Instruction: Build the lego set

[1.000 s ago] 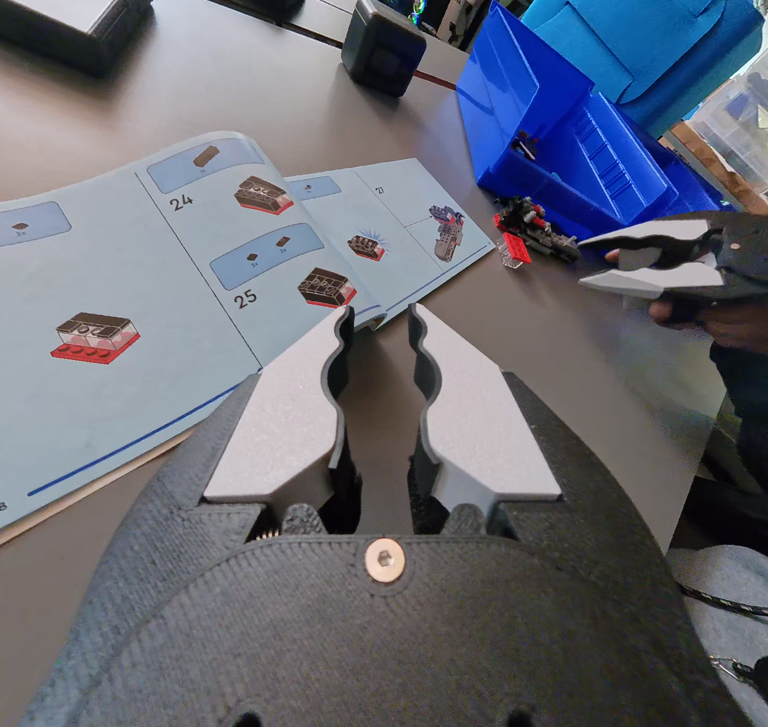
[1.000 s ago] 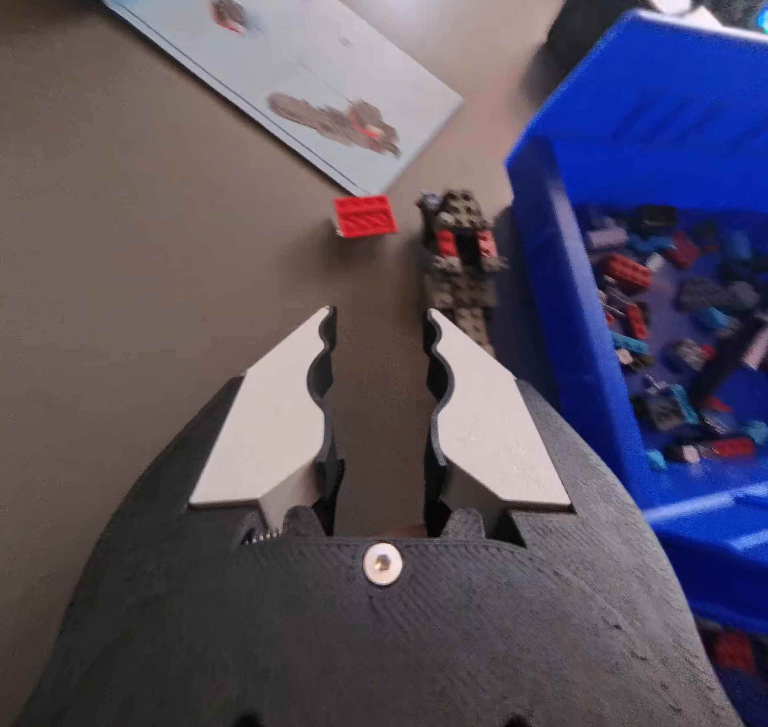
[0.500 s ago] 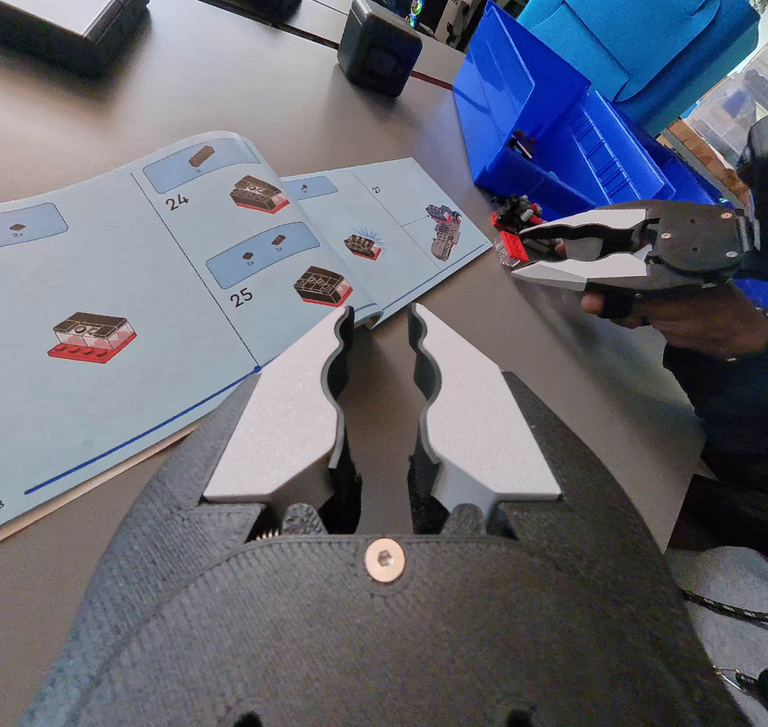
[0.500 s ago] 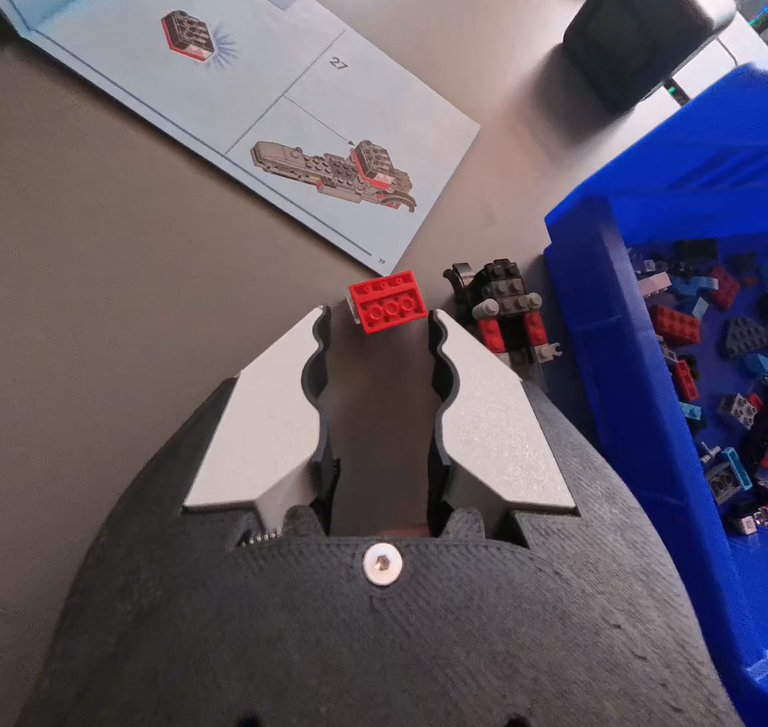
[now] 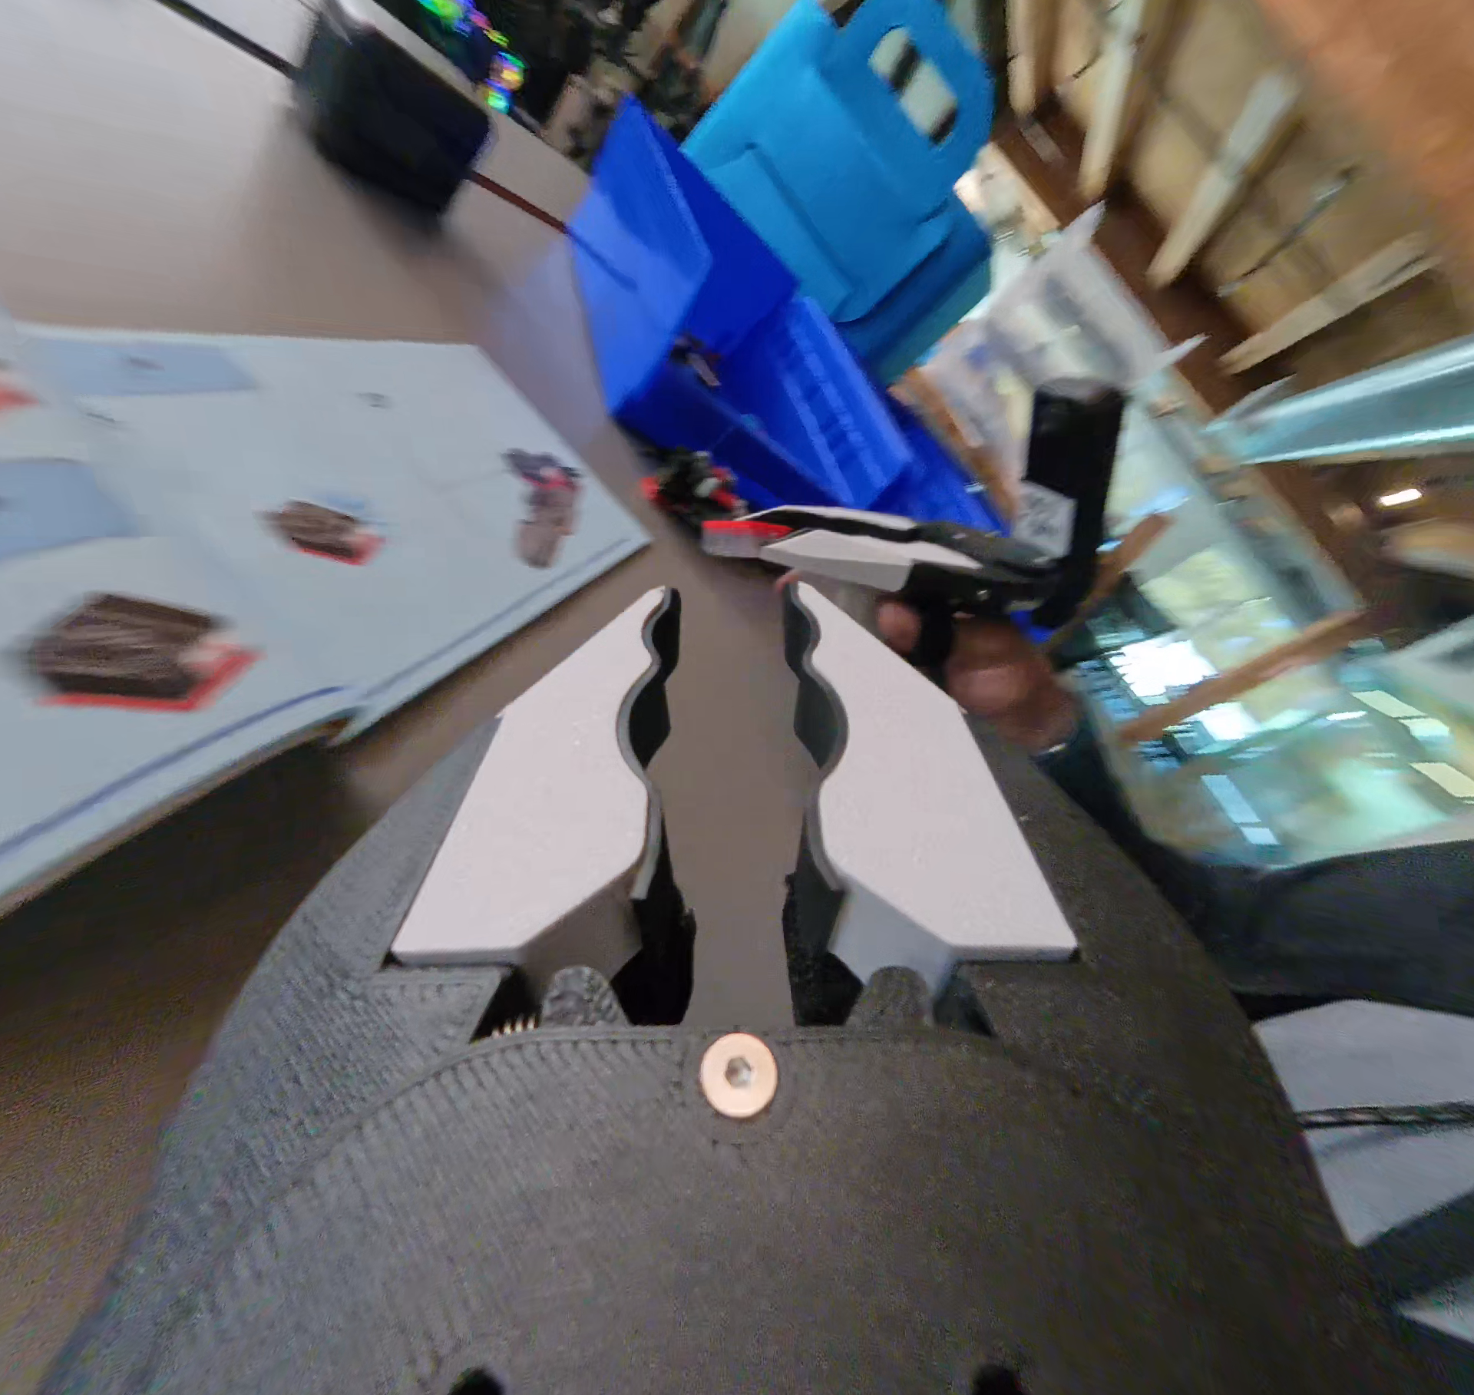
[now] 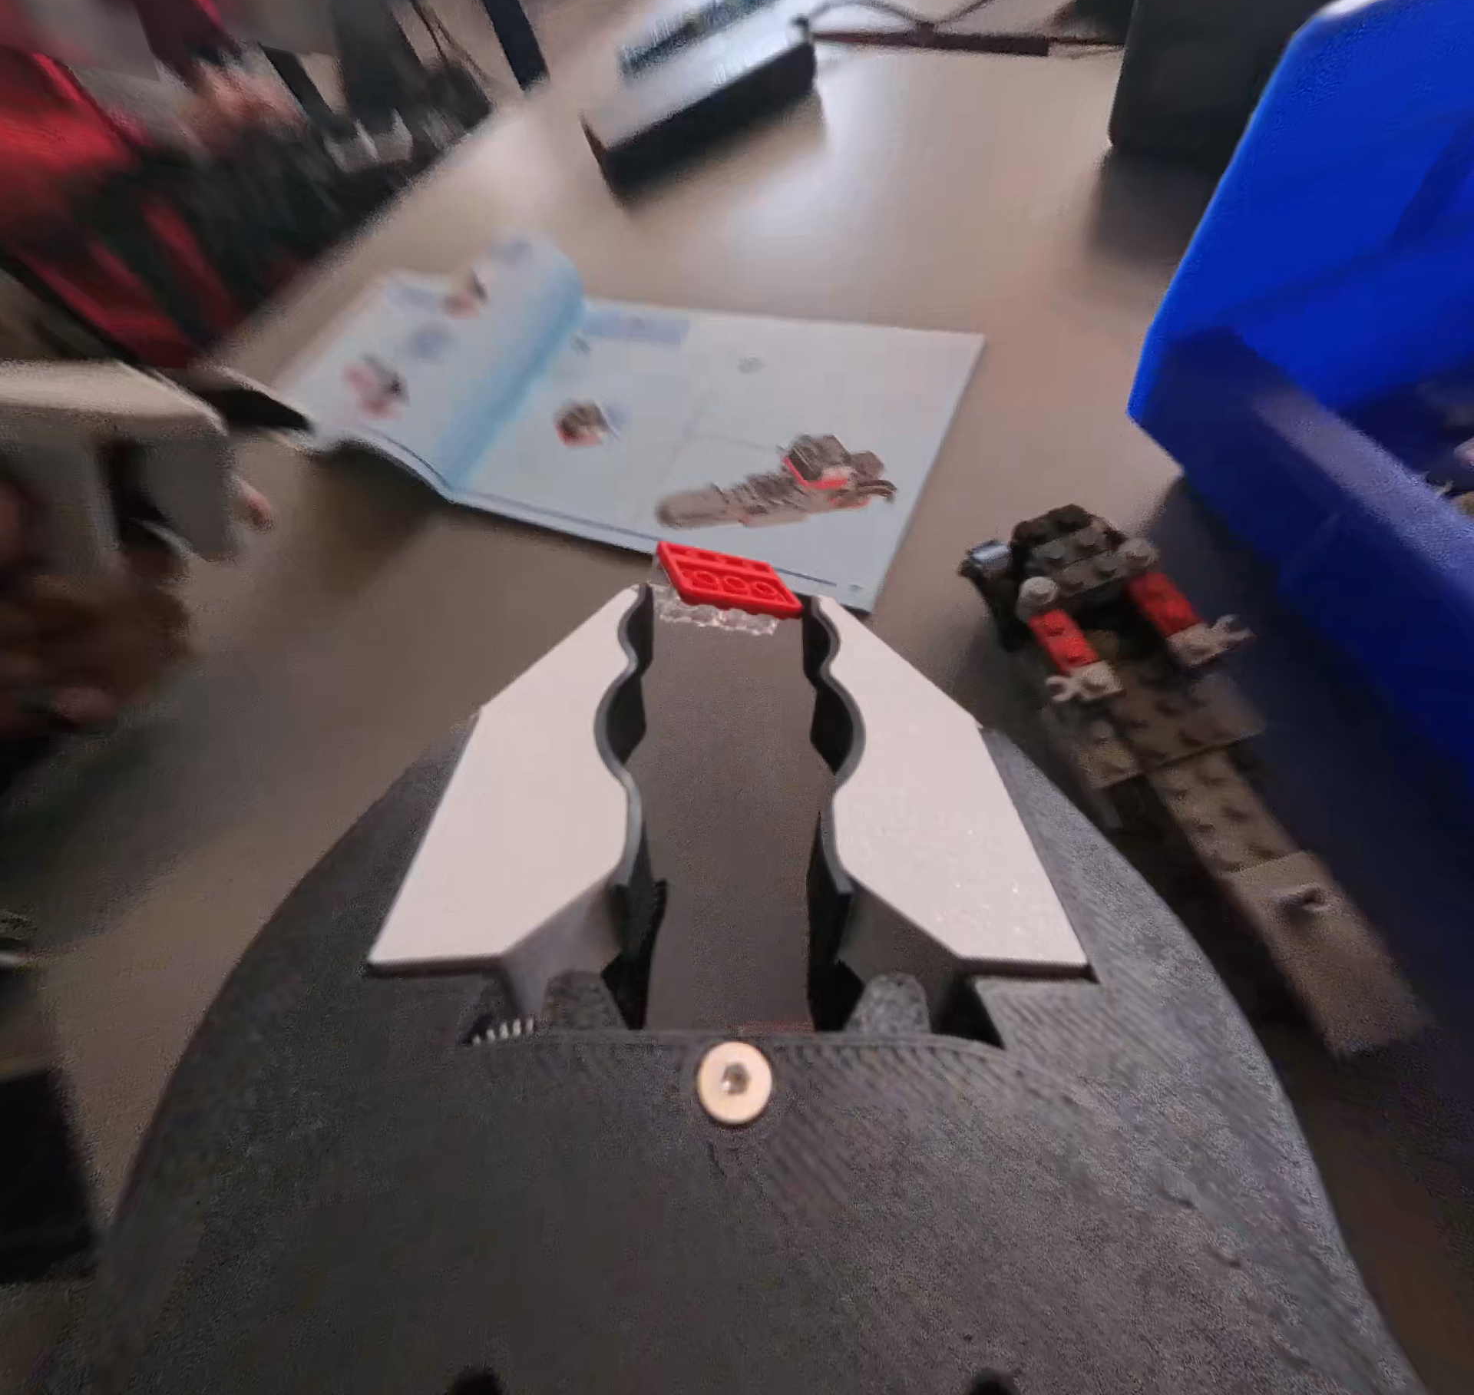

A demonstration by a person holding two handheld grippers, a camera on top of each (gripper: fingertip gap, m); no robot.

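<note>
Since half a second ago the right tool [image 6: 726,607] has come down onto the small red plate [image 6: 730,580], which earlier lay loose just ahead of its tips. Now the plate, with a clear piece under it, sits pinched between the two tips and appears lifted off the worktop [image 6: 877,184], though blur makes the gap hard to judge. In the left wrist view the same tool [image 5: 766,539] reaches in from the right with the red plate [image 5: 730,533] at its tips.

The left tool [image 5: 730,607] is spread, nothing between its fingers, hovering over the dark worktop [image 5: 159,200] beside the open instruction booklet [image 5: 319,479].

The partly built dark grey and red model [image 6: 1117,639] lies on the worktop just right of the right tool, close against the blue bin [image 6: 1316,320]. The booklet [image 6: 678,415] lies open beyond the plate; its pages carry printed step pictures and small figures, too smeared to make out. A black box [image 6: 702,80] farther back bears pale lettering on its side, equally blurred.
</note>
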